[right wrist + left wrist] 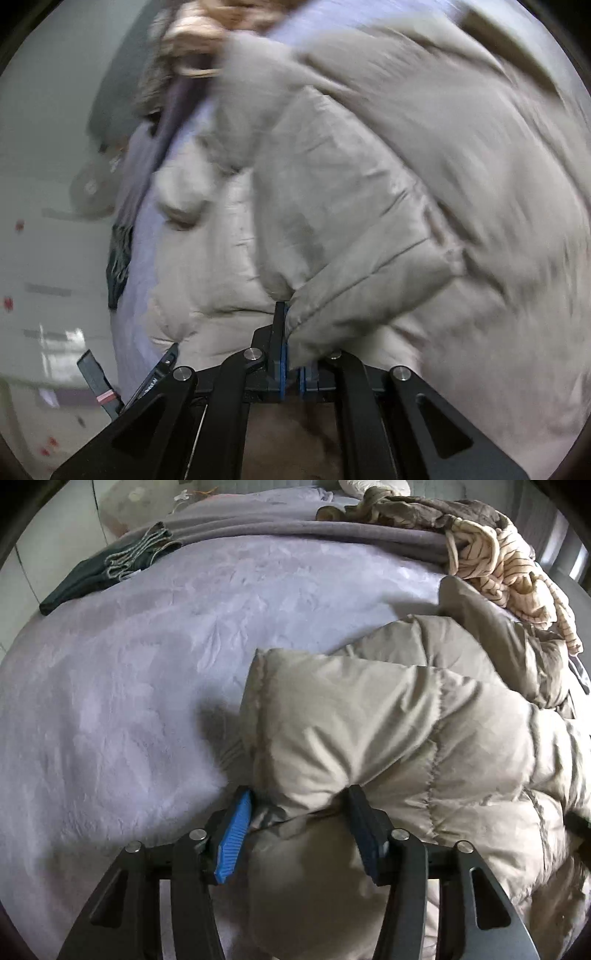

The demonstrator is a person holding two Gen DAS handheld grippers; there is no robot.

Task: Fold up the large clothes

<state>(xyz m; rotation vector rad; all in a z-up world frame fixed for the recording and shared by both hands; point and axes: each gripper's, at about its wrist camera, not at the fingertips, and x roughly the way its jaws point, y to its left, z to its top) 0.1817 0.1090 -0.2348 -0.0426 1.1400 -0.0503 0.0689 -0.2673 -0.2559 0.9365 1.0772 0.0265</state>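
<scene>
A beige quilted puffer jacket [388, 723] lies on a lilac bedspread [129, 672], filling the right half of the left wrist view. My left gripper [299, 805] is open, its blue-padded fingers [236, 830] standing either side of a bulging fold at the jacket's near edge. In the blurred right wrist view the same jacket [369, 184] fills most of the frame. My right gripper [291, 332] is shut on a pinch of the jacket's fabric at a seam, with the cloth bunched over the fingers.
A dark folded garment [107, 568] lies at the bed's far left. A striped cream cloth [495, 565] and brown clothing [424, 513] are heaped at the far right. A grey blanket [295, 535] runs along the back. A pale floor [48, 258] shows at left.
</scene>
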